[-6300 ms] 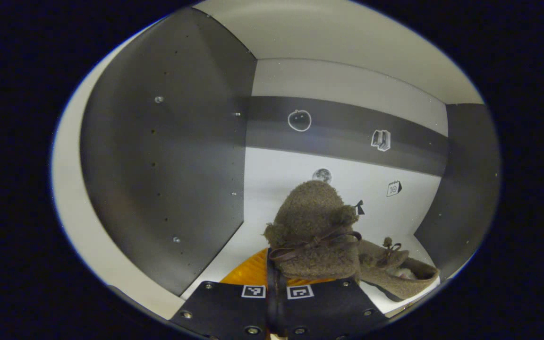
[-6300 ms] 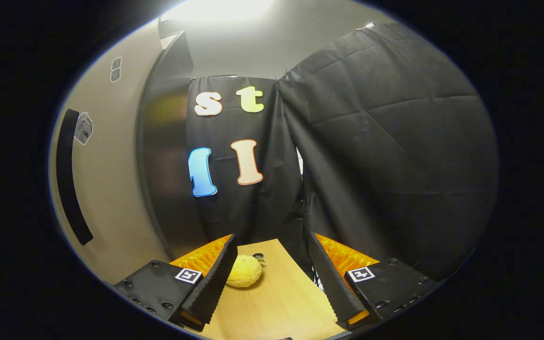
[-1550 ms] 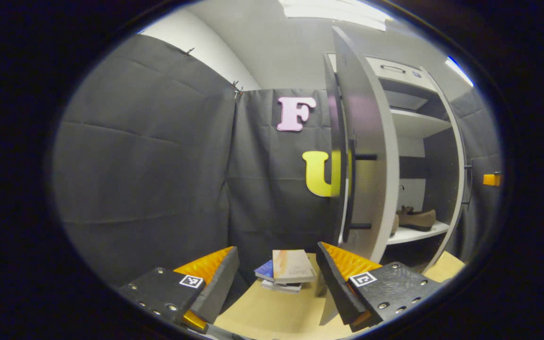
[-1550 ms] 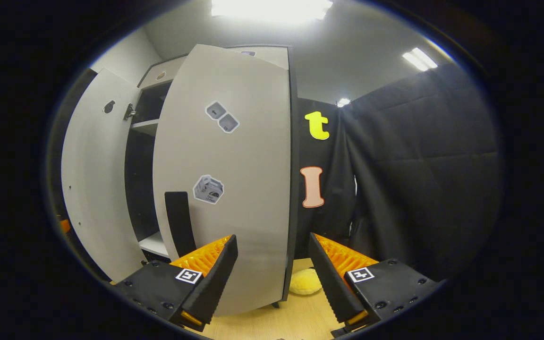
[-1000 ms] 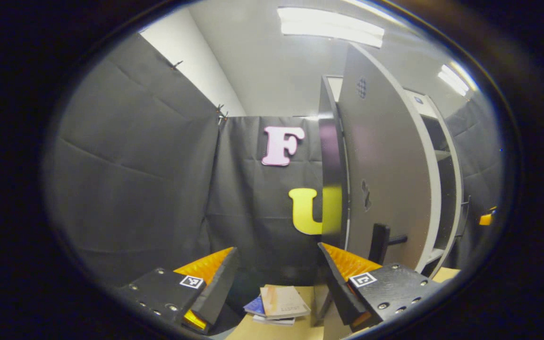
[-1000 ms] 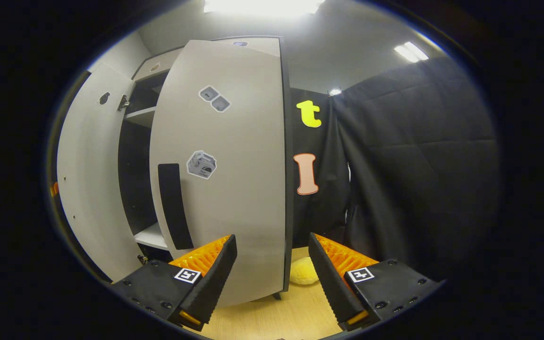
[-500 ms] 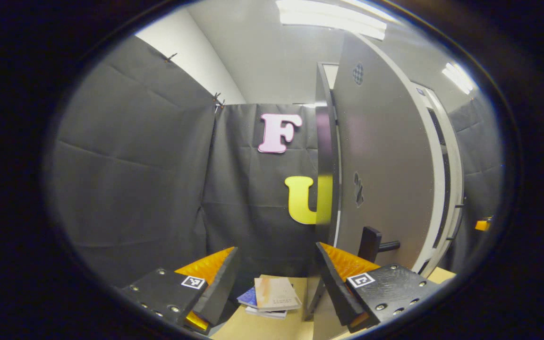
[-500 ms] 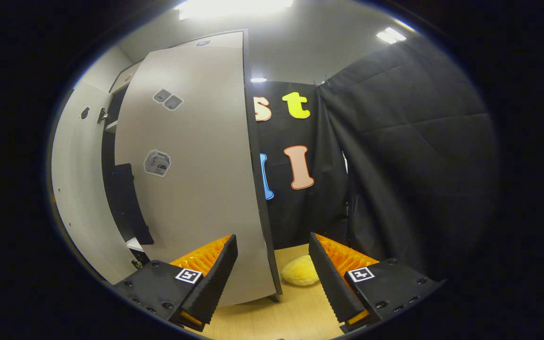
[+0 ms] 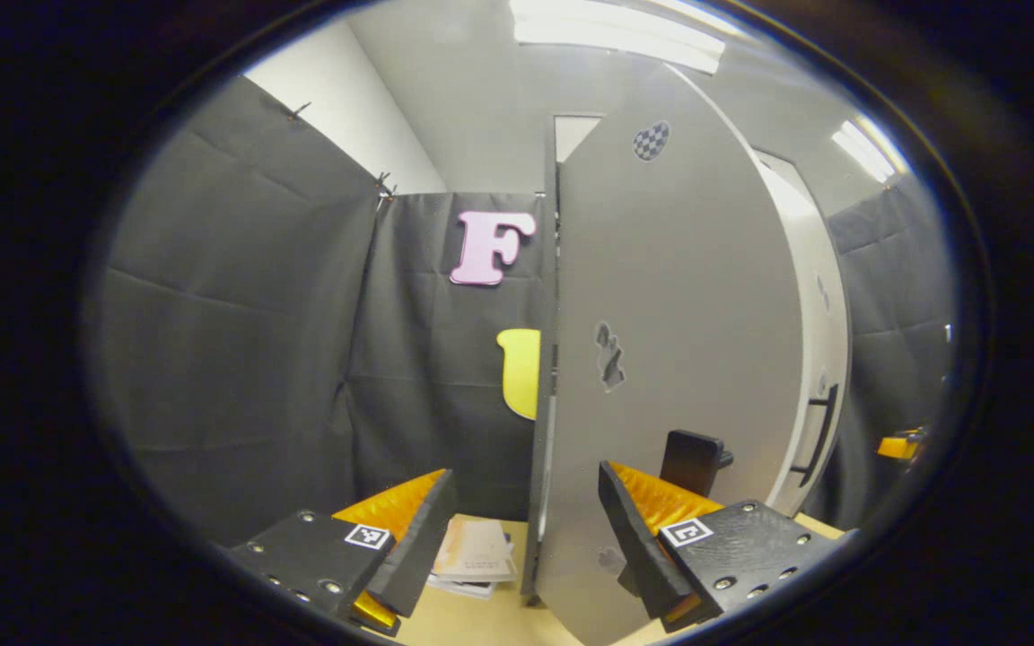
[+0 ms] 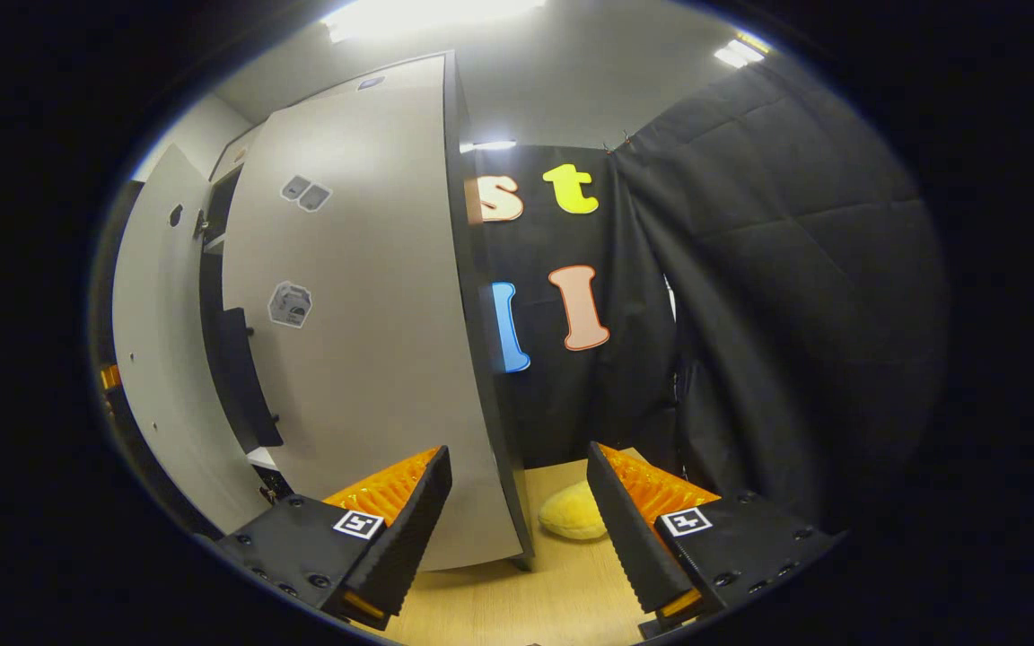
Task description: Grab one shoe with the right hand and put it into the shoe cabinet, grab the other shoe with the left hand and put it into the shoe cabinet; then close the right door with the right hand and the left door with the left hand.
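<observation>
Right now my left door (image 9: 679,359) stands partly swung, its edge running down between my left tool's (image 9: 524,529) fingers, and its dark handle (image 9: 692,458) sits just above the right finger (image 9: 638,538). Left tool is spread open, gripping nothing; I can't tell if a finger touches the door. My right door (image 10: 364,359) is nearly shut in the right gripper view, its outer edge falling between the right tool's (image 10: 517,525) fingers. Right tool also spread open, nothing held. Long dark handle (image 10: 243,377) runs near that door's left edge, beside a narrow dark gap into the shoe cabinet (image 10: 210,269). Shoes are hidden behind the doors. Stacked books (image 9: 472,561) lie on the wooden worktop (image 9: 481,619) near the left door's foot. Yellow plush thing (image 10: 571,513) lies on the worktop beside the right door's bottom corner.
</observation>
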The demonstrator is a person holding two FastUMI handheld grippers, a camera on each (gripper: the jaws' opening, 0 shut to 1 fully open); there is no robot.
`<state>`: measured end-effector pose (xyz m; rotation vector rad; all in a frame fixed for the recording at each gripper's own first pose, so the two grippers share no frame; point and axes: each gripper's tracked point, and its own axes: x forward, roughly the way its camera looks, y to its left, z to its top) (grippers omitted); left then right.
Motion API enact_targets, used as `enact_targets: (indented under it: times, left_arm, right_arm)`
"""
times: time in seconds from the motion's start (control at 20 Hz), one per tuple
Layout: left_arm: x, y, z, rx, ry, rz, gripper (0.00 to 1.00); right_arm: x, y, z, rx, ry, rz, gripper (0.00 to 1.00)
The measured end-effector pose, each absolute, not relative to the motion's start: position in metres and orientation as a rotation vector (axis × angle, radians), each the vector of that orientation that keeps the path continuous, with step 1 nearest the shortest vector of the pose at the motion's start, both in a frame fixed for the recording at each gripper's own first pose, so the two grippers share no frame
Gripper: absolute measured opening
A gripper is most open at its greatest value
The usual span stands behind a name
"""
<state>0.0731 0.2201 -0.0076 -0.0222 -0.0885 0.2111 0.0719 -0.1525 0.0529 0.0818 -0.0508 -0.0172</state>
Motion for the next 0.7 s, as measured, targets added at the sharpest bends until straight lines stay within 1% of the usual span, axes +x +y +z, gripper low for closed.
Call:
enact_targets:
  times: [0.05,0.25,0.4,0.45,0.5,0.55,0.7]
  left_arm:
    - [0.078,0.209,-0.009,-0.019,-0.084,0.202,0.99]
    - [0.100,0.164,-0.011,0.017,-0.069,0.186,1.00]
    - [0.108,0.149,-0.015,-0.041,-0.063,0.187,0.99]
    - [0.107,0.149,-0.018,-0.064,-0.055,0.201,0.95]
    - [0.104,0.151,-0.021,-0.084,-0.050,0.226,0.90]
    - [0.098,0.153,-0.026,-0.106,-0.048,0.251,0.85]
    - [0.080,0.147,-0.044,-0.149,-0.006,0.288,0.93]
  right_arm:
    - [0.071,-0.154,0.051,0.080,-0.050,-0.014,0.96]
    - [0.059,-0.166,0.047,0.080,-0.045,-0.015,0.96]
    - [0.049,-0.180,0.046,0.073,-0.045,-0.037,0.96]
    - [0.048,-0.182,0.042,0.074,-0.039,-0.044,0.92]
    - [0.046,-0.185,0.039,0.076,-0.031,-0.038,0.96]
    - [0.045,-0.186,0.036,0.079,-0.020,-0.023,0.96]
    - [0.043,-0.183,0.029,0.055,0.017,0.066,0.96]
